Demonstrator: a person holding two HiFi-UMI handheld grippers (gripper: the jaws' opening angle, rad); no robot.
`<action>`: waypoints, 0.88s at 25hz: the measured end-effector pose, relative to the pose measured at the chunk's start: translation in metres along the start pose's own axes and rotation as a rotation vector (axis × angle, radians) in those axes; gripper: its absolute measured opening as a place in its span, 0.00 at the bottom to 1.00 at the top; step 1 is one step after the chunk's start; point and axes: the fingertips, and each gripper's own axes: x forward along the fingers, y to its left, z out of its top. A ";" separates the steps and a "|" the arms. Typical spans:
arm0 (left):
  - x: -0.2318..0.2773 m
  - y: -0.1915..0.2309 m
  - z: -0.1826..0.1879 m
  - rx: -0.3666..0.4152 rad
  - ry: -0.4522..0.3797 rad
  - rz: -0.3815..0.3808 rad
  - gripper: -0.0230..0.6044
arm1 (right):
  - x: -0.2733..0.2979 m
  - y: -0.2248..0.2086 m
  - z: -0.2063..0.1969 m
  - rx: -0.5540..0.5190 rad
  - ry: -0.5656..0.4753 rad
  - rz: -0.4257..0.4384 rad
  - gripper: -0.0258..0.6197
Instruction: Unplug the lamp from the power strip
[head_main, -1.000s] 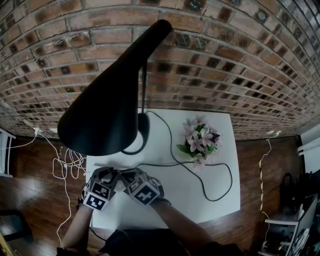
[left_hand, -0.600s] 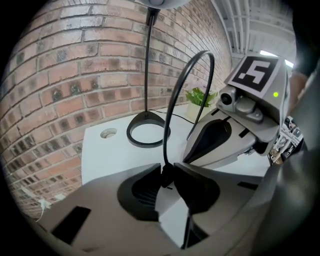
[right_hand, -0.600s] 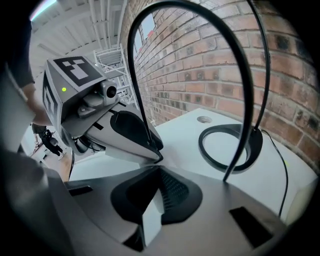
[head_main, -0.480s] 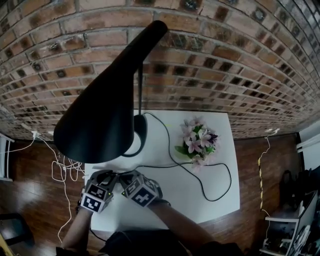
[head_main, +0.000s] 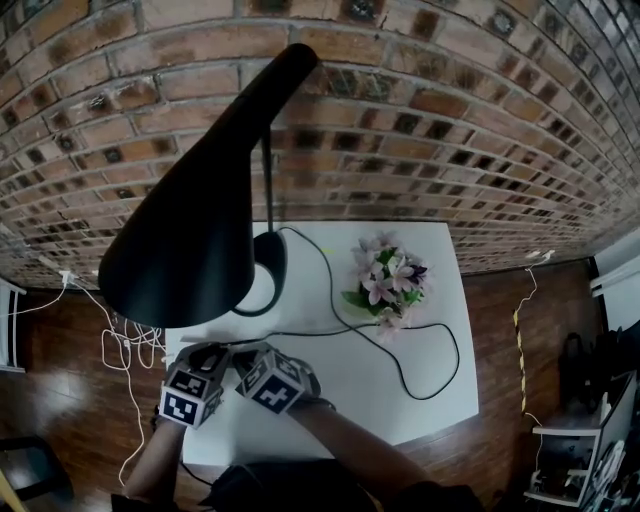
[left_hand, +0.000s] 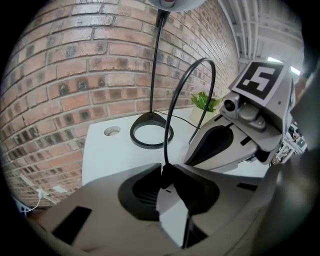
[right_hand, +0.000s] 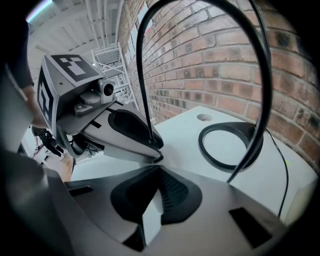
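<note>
A black lamp (head_main: 190, 230) stands on the white table (head_main: 420, 400), its ring base (head_main: 262, 285) near the wall. Its black cord (head_main: 400, 375) loops right and comes back to the front left corner, where both grippers meet tip to tip. My left gripper (left_hand: 167, 172) has just been closing and is shut on the cord's black plug (left_hand: 166, 180), from which the cord arches up. A white block, apparently the power strip (right_hand: 150, 217), sits between the jaws of my right gripper (right_hand: 159, 170). In the head view the marker cubes hide both tips and the strip.
A pot of pink flowers (head_main: 385, 280) stands right of the lamp base, inside the cord's loop. A brick wall (head_main: 450, 120) backs the table. White cables (head_main: 125, 345) lie on the wooden floor to the left. A small round hole (left_hand: 112, 131) pierces the table's far left corner.
Both grippers keep their place at the table's front left. The left marker cube has rolled slightly. The whole head view has drifted a little.
</note>
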 end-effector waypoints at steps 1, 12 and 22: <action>0.000 0.000 0.000 0.000 0.001 0.002 0.16 | 0.000 0.000 0.000 0.001 0.005 0.004 0.03; -0.026 0.009 0.068 -0.166 -0.247 -0.078 0.16 | 0.000 -0.002 0.001 0.007 0.014 0.026 0.03; -0.035 0.008 0.071 -0.055 -0.206 -0.018 0.17 | 0.000 -0.001 0.000 0.017 0.006 0.029 0.03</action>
